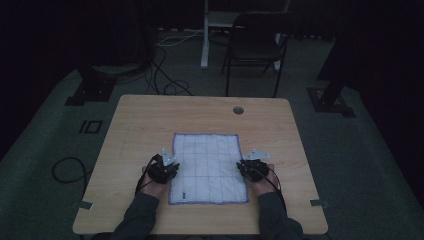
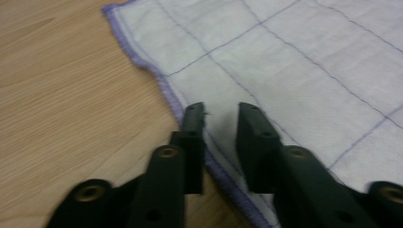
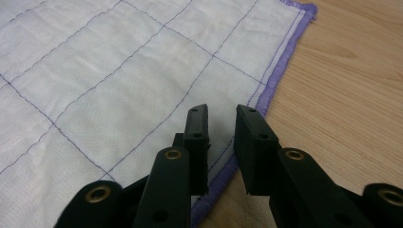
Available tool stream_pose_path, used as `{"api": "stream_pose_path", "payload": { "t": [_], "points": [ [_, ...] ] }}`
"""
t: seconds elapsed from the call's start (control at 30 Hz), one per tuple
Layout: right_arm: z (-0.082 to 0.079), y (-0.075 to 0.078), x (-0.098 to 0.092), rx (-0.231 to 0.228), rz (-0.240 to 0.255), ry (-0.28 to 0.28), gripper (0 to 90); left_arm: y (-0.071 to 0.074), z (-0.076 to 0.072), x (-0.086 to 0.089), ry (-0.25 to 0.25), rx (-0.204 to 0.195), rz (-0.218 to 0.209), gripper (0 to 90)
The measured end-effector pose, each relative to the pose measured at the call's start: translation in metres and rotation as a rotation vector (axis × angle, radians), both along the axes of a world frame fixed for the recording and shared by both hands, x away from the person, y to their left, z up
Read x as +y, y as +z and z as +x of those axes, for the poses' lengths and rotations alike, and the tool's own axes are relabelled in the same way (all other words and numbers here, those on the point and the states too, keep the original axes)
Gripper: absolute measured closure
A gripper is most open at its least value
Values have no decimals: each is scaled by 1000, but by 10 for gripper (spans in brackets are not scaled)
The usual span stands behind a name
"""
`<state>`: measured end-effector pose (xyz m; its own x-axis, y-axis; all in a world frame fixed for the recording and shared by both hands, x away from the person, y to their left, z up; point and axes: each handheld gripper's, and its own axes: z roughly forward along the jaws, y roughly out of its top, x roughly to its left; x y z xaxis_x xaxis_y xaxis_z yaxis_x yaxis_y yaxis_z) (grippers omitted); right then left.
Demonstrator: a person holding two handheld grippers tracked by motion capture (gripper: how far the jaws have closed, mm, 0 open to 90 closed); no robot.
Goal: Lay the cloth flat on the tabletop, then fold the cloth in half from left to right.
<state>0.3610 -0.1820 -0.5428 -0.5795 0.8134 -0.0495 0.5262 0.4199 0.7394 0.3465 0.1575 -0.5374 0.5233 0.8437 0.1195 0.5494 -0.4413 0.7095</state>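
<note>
White purple-gridded, purple-hemmed cloth (image 1: 209,167) lying flat on wooden table (image 1: 145,120) | small label (image 1: 184,195): illegible | left gripper (image 2: 221,111), right gripper (image 3: 222,114): jaws standing apart over cloth edges, pinching nothing

The cloth (image 1: 209,167) is white with a thin purple grid stitched across it and a purple hem all the way round, plus a tiny dark tag near one corner. The surface (image 1: 150,117) is light wood grain, kinda honey-beige. Both sets of fingers (image 2: 194,137) (image 3: 196,137) are matte black with little brass-coloured rivets. The floor (image 1: 45,130) is dull grey-green.
</note>
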Motion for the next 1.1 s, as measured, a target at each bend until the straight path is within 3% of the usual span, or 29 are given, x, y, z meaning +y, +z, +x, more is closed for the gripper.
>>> {"api": "stream_pose_path", "payload": {
  "t": [0.1, 0.4, 0.6, 0.9, 1.1],
  "points": [
    [1, 0, -1, 4, 8, 0, 752, 1, -1, 4, 14, 4, -22, 651],
    [0, 0, -2, 5, 11, -2, 744, 5, -3, 9, 49, 17, -75, 584],
    [0, 0, -3, 8, 17, 0, 736, 5, -2, 13, 100, 33, -102, 537],
    [0, 0, -3, 11, 23, -3, 720, -2, 1, 14, 134, 65, -124, 499],
    [1, 0, -2, 15, 19, -5, 718, -3, 1, 15, 143, 58, -137, 475]
  ]
}}
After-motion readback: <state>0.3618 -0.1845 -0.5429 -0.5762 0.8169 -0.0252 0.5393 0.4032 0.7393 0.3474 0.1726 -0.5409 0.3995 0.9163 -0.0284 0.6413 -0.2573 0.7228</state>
